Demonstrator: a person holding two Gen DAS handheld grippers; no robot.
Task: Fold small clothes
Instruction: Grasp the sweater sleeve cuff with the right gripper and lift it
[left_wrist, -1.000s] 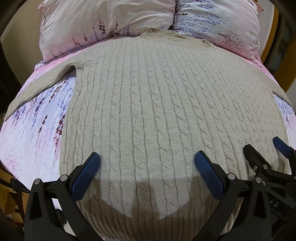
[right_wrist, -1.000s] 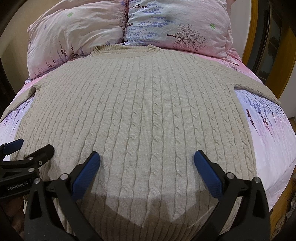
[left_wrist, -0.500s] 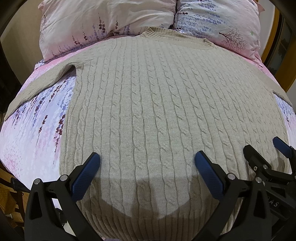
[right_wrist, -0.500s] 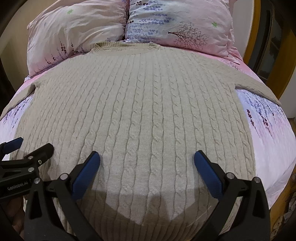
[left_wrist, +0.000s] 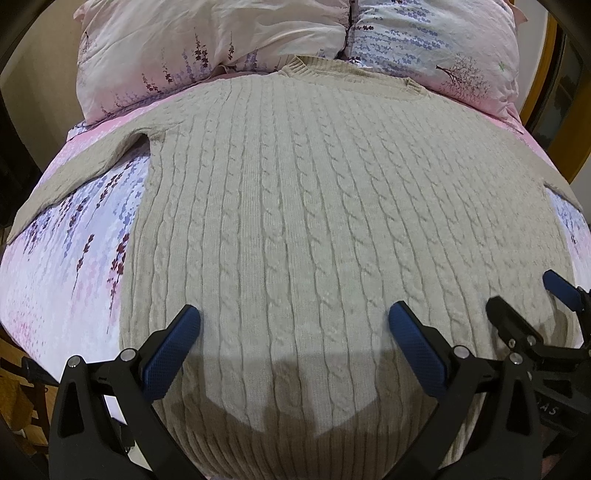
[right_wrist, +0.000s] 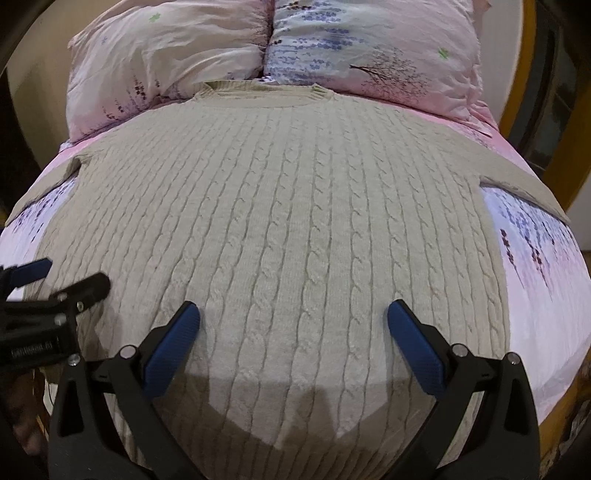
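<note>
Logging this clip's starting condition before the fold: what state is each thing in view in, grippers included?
Sweater: unfolded, spread flat on the bed, collar toward the pillows, both sleeves out sideways.
Left gripper: open, nothing between the fingers, over the hem area.
Right gripper: open, nothing between the fingers, over the hem area.
Pillows: two, side by side at the head of the bed.
Bedsheet: laid out under the sweater.

Floral bed (left_wrist: 74, 236), two pillows (right_wrist: 373, 48), wooden frame (right_wrist: 524, 74).
</note>
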